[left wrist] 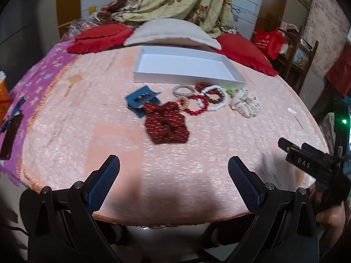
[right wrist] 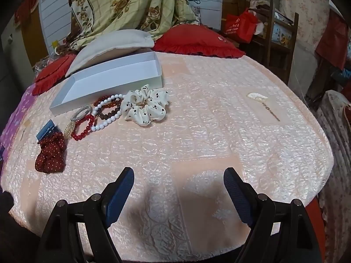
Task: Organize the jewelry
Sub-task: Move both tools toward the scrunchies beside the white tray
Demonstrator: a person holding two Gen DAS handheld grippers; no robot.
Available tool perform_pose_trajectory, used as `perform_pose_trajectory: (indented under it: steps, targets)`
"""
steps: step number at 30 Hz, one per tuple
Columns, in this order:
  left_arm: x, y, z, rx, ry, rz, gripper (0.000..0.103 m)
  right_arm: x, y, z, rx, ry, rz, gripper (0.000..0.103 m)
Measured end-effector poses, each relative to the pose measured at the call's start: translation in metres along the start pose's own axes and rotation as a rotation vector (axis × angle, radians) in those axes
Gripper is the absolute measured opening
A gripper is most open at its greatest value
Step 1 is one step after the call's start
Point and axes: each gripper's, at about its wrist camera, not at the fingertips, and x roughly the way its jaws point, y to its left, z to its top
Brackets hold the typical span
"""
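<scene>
Both claws are wide apart and hold nothing. Left claw [left wrist: 174,171] hangs over the near edge of the bed [left wrist: 87,131], which has a pink cover. Right claw [right wrist: 178,182] hangs over the near edge too, more to the right side.

A white box [left wrist: 188,80] with nothing in it sits toward the far edge, just in front of a white pillow [left wrist: 171,31] and two red pillows [left wrist: 98,37].

The jewelry lies in a bunch just in front of the box. A blue hair clip [left wrist: 140,102] is on the left, touching a dark red scrunchie [left wrist: 166,122] with small dots. Next come a silver bangle [left wrist: 183,90], a gold bangle [right wrist: 69,129], a red bead bracelet [left wrist: 196,105], a brown bead bracelet [right wrist: 108,109] and a white bead bracelet [left wrist: 214,98]; they overlap. A white scrunchie [right wrist: 145,104] with dark spots is on the right end.

A pale hair pin [right wrist: 262,102] lies alone near the right edge, well apart from the rest.
</scene>
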Motion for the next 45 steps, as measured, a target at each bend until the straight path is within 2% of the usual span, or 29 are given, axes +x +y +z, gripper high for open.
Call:
perform_pose_trajectory:
  steps: [5,9,12,18,25,39,45]
  targets:
    - [0.009,-0.017,0.014,-0.057,0.01,-0.058,0.099,-0.023,0.003,0.001,-0.015,-0.029,-0.055,0.082]
    - [0.01,-0.043,0.018,-0.007,0.021,-0.1,0.099,-0.041,0.002,0.008,-0.04,-0.089,-0.124,0.082]
    - [0.007,-0.05,0.019,0.01,0.016,-0.108,0.099,-0.051,0.003,0.012,0.006,-0.113,-0.151,0.082]
    - [0.005,-0.046,0.025,-0.004,-0.006,-0.062,0.099,-0.061,-0.004,0.009,0.058,-0.131,-0.178,0.082]
    - [0.003,-0.039,0.031,0.028,-0.04,0.038,0.099,-0.075,-0.009,0.004,0.093,-0.145,-0.191,0.082]
    - [-0.017,-0.03,0.024,0.033,-0.072,0.03,0.099,-0.094,-0.002,-0.013,0.11,-0.163,-0.188,0.082]
    - [-0.029,-0.009,0.016,0.014,-0.108,0.077,0.099,-0.084,0.009,-0.019,0.11,-0.144,-0.143,0.082]
